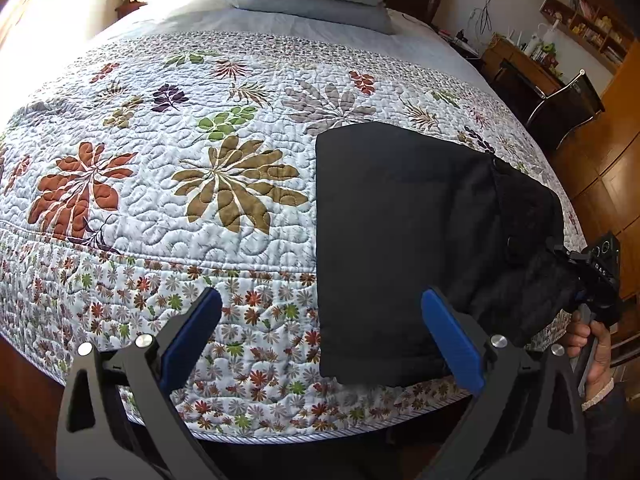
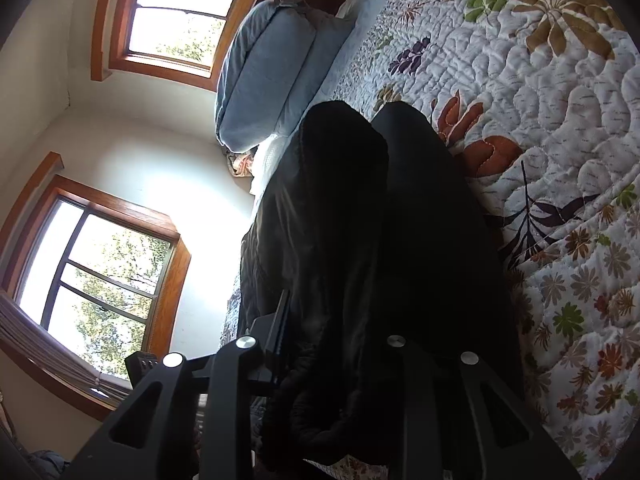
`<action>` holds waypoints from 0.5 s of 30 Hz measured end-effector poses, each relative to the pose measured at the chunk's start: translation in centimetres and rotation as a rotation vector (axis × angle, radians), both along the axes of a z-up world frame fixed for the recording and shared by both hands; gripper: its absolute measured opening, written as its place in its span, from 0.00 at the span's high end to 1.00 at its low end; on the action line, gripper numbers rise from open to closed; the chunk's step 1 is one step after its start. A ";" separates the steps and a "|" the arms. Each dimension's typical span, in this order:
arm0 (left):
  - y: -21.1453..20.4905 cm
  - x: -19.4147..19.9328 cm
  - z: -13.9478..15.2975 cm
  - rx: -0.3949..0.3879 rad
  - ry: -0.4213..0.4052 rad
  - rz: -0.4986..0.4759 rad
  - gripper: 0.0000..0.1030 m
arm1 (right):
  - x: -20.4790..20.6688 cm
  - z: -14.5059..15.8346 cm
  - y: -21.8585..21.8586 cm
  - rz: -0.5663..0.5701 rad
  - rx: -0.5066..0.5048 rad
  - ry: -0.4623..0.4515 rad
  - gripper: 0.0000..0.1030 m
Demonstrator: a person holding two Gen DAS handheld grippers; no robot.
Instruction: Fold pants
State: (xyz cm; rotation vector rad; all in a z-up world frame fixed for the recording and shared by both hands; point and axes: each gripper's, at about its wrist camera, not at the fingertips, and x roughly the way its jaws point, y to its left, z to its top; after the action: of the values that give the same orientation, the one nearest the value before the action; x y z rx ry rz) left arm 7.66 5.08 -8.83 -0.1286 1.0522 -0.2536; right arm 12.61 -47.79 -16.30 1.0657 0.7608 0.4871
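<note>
Right claw (image 2: pixel 340 380) seemingly pinching the black pants (image 1: pixel 400 240) to lay a fold on the quilt (image 1: pixel 200 200); left claw (image 1: pixel 320 340) spread open, empty.

My left gripper (image 1: pixel 320 344) hangs with its blue pads (image 1: pixel 452 340) spread wide and nothing between them. Off to its right, my right hand (image 1: pixel 592 356) grips the handle of the right gripper (image 2: pixel 340 392), rolled onto its side, its fingers buried in black cloth.
</note>
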 end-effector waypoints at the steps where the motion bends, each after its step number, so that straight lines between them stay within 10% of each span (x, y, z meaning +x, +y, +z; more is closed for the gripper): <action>1: -0.1 0.0 0.1 0.001 -0.001 -0.001 0.03 | 0.0 -0.1 -0.1 0.002 0.009 0.003 0.70; 6: -0.4 -0.4 1.1 -0.002 -0.028 -0.018 0.03 | -1.0 1.4 -0.3 0.001 -0.017 -0.025 0.38; 15: -1.3 -1.2 2.6 0.016 -0.074 -0.054 0.03 | -4.1 1.6 -0.3 -0.017 -0.065 0.001 0.38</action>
State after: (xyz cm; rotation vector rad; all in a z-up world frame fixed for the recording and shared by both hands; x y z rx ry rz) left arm 6.50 3.78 -6.24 -0.0754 0.9850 -0.2966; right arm 8.49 -48.07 -14.67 1.0112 0.7632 0.4447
